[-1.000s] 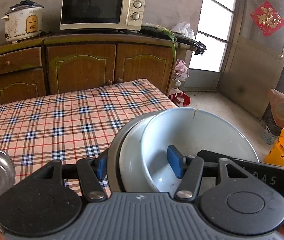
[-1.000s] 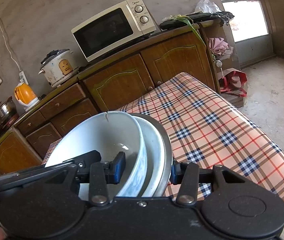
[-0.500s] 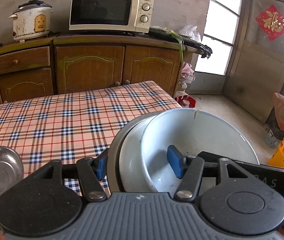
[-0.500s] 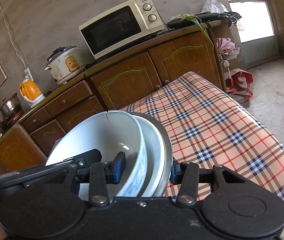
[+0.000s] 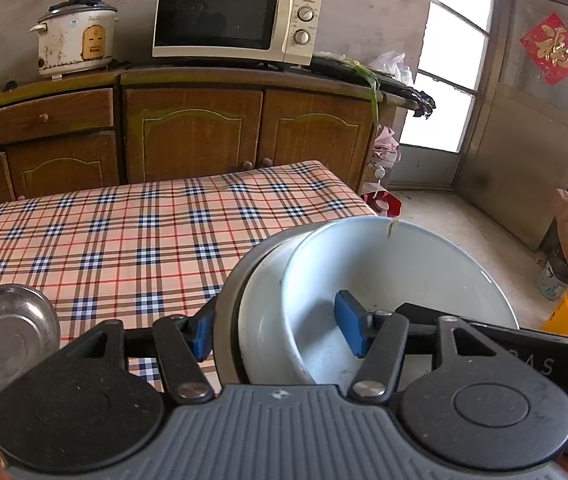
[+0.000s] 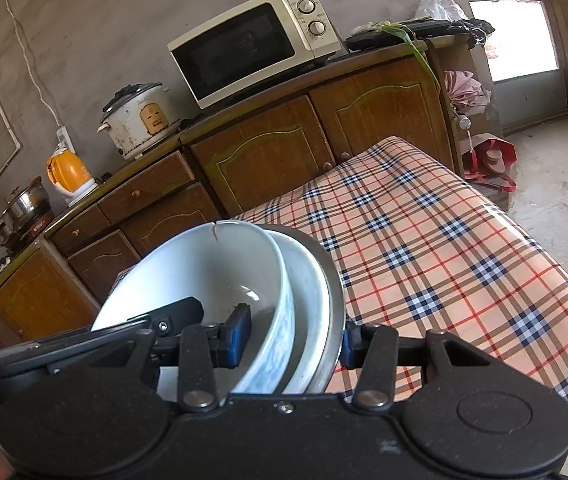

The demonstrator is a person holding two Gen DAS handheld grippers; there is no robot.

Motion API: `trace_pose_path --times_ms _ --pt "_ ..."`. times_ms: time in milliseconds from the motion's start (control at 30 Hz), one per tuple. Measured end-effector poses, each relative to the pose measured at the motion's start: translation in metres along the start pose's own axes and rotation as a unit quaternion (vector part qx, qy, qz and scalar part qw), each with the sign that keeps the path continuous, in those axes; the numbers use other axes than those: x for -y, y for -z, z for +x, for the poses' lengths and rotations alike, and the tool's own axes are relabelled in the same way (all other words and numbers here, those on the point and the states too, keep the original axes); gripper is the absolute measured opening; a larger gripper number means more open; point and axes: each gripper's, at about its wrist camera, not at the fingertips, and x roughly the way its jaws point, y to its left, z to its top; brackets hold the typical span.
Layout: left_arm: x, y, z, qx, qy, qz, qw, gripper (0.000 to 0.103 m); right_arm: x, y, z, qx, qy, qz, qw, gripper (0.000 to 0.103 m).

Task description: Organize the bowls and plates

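Steel dish (image 5: 5, 344): a single shallow metal dish is seen lying on the table (image 5: 131, 240) at the far left, apart from the stack.
Left tool (image 5: 279, 330): it is clamped on the near left rim of the stack, one blue pad outside the metal plate, the other inside the top bowl.
Stack (image 5: 384, 276): a white bowl with a cracked rim is nested in a second white bowl and a metal plate; the whole is held tilted, above the table's right edge.
Right tool (image 6: 290, 338): the opposite rim of the stack (image 6: 219, 272) is gripped in the same way, at a middling width.
Progress: nesting is judged done for three pieces; the stack is yet to be set down, and the steel dish is yet to be joined to it.
Surroundings: a cabinet (image 5: 191, 128) with a microwave (image 5: 235, 18), rice cooker (image 5: 75, 38) and kettle (image 6: 68, 170) stands behind the table.
Obstacles: none are seen on the checked cloth ahead; the cracked rim is judged fragile.
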Motion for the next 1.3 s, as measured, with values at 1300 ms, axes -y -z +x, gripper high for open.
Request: trace_pose_path --times_ms 1300 --pt "-0.011 0.005 0.000 -0.003 -0.011 -0.004 0.9999 0.060 -0.008 0.010 0.009 -0.010 -0.006 -0.004 1.000 0.054"
